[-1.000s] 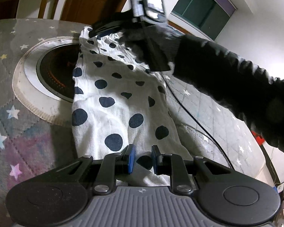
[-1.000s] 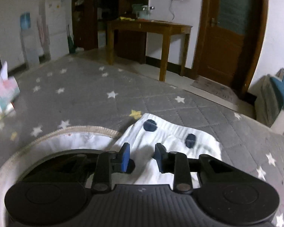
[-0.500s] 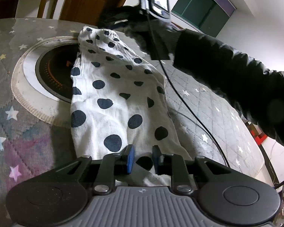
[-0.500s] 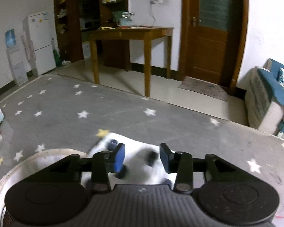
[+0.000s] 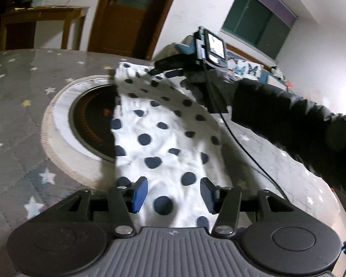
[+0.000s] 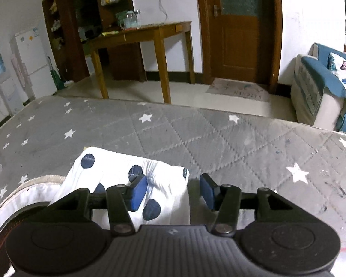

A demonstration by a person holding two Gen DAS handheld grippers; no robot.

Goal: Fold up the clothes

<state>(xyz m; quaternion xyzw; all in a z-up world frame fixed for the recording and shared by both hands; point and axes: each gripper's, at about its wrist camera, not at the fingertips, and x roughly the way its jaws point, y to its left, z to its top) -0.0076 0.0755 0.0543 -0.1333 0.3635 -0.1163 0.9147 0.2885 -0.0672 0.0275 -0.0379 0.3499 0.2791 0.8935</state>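
Observation:
A white cloth with navy polka dots (image 5: 163, 138) lies stretched along the grey star-printed table cover (image 5: 18, 106), its left edge over a round dark hotplate (image 5: 90, 120). My left gripper (image 5: 173, 195) is open just above the cloth's near end, with nothing pinched. At the far end, a gloved hand in a black sleeve (image 5: 288, 120) holds my right gripper (image 5: 165, 68) over the cloth. In the right wrist view the right gripper (image 6: 173, 194) is open, and the cloth's end (image 6: 117, 173) lies flat under its left finger (image 6: 138, 192).
The hotplate has a pale ring (image 5: 57, 106) around it. A cable (image 5: 242, 145) hangs from the right gripper across the table. Beyond the table's far edge are a wooden table (image 6: 150, 37), a door (image 6: 237, 27), a blue sofa (image 6: 323, 87) and a fridge (image 6: 32, 62).
Both grippers have gone from shut on the cloth's ends to wide open, and the cloth now lies loose on the table. The right gripper has tilted upward.

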